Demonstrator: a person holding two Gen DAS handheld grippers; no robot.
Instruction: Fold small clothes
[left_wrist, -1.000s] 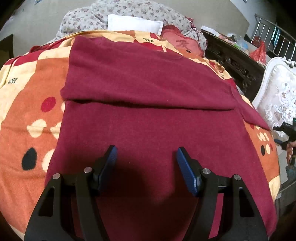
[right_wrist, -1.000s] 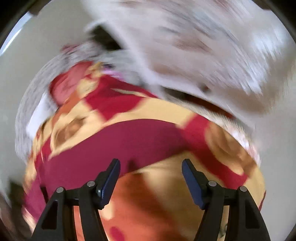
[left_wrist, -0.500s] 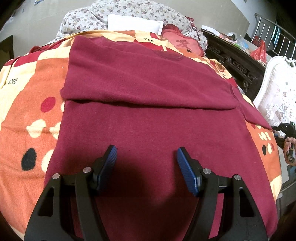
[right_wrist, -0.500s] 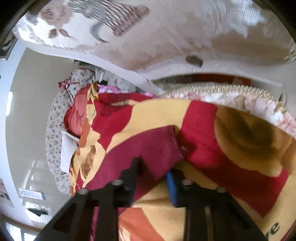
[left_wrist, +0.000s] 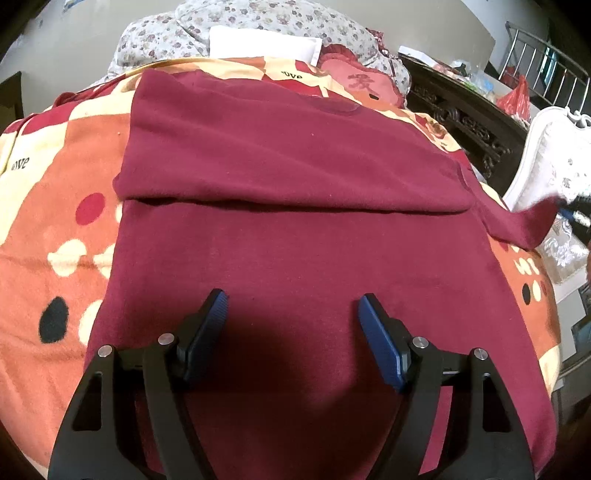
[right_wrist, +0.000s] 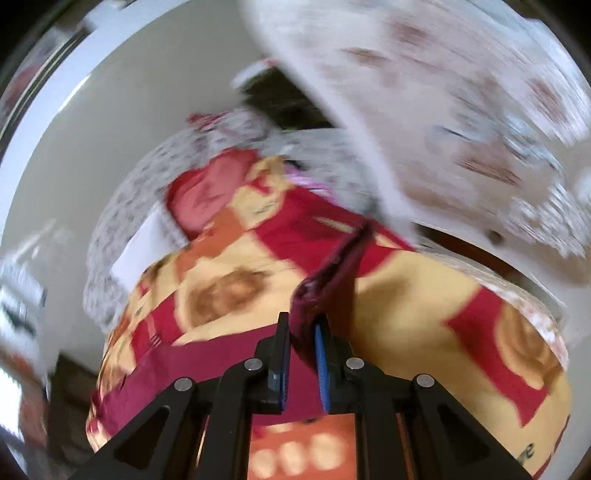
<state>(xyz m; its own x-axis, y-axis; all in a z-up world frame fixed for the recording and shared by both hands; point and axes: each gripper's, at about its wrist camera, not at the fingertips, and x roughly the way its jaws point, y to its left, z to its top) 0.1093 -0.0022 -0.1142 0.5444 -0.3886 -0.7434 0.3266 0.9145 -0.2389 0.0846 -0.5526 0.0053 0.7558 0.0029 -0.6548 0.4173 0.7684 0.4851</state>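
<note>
Both views changed little on the left: left gripper (left_wrist: 291, 314) still hovers, jaws apart, over the maroon garment (left_wrist: 295, 240) on the bed blanket (left_wrist: 48, 221). Right gripper (right_wrist: 301, 343), jaws clamped on the garment's sleeve (right_wrist: 332, 273), has lifted it toward 12 o'clock; blur hides the surroundings

Our left black plastic two-finger claw (left_wrist: 291, 310) carries ribbed blue pads (left_wrist: 378, 341) and round silver screws — our right black plastic claw (right_wrist: 301, 354) looks identical.
</note>
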